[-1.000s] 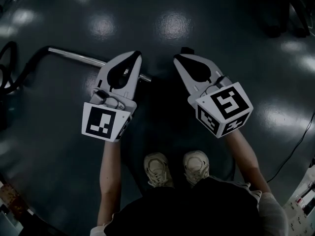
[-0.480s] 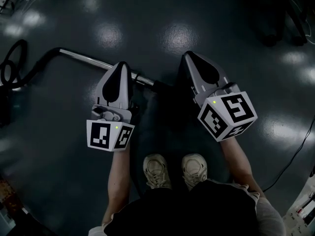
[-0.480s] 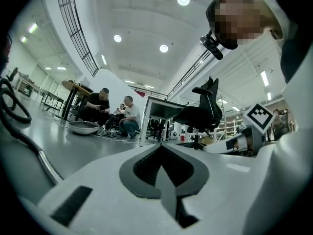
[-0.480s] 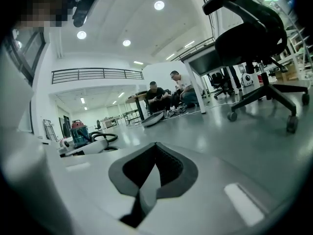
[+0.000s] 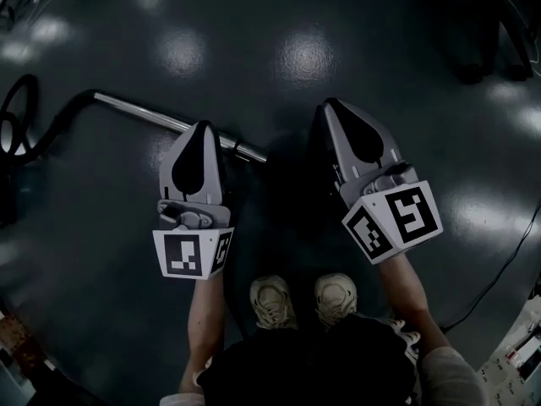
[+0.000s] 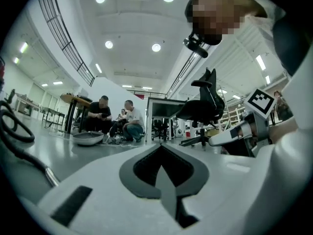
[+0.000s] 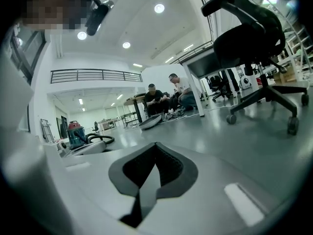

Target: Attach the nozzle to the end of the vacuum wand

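1. One glossy floor point(image 5: 296, 49) spreads below.
2. One chrome vacuum wand point(image 5: 144, 112) lies on it, its end beside the left claw point(image 5: 203, 127).
3. Two claws, that one and the right claw point(image 5: 330, 105), closed on nothing.
4. Two shoes point(image 5: 272, 299).

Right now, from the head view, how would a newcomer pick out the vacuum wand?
Start at the dark glossy floor ahead of the person's shoes. At upper left, the vacuum wand slants from a black hose past the tip of the left gripper. It is the only bright metal tube there.
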